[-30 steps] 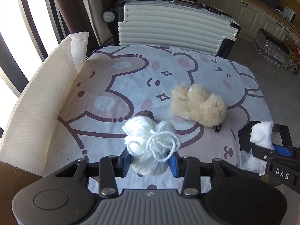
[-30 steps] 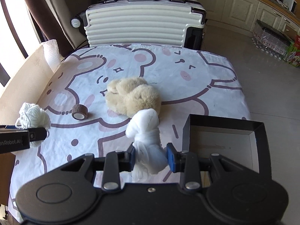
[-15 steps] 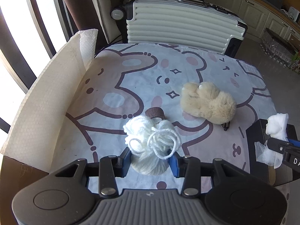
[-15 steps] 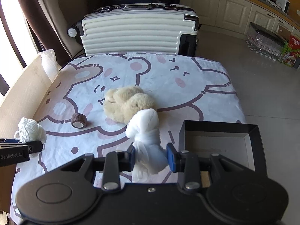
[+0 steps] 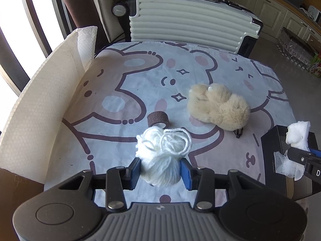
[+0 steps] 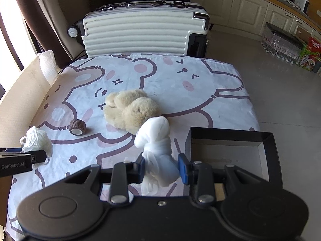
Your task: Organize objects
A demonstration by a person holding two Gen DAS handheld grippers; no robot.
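My left gripper (image 5: 160, 169) is shut on a ball of white yarn (image 5: 163, 152), held above the near left part of the bear-print table. The same yarn (image 6: 37, 140) shows at the left edge of the right wrist view. My right gripper (image 6: 162, 165) is shut on a bundle of white gauze (image 6: 158, 140), just left of an open black box (image 6: 228, 146) at the table's near right. The gauze (image 5: 298, 134) hangs over the box (image 5: 269, 152) in the left wrist view. A beige plush toy (image 6: 131, 110) and a brown tape roll (image 6: 77, 127) lie on the cloth.
A white ribbed suitcase (image 6: 144, 32) stands behind the table's far edge. A cream foam sheet (image 5: 46, 104) leans along the left side. Cabinets and packaged goods (image 6: 291, 46) line the floor at the far right.
The left wrist view has shifted so the table contents sit further right and lower, and the tape roll now shows clear of the yarn. The right gripper keeps its hold and place.
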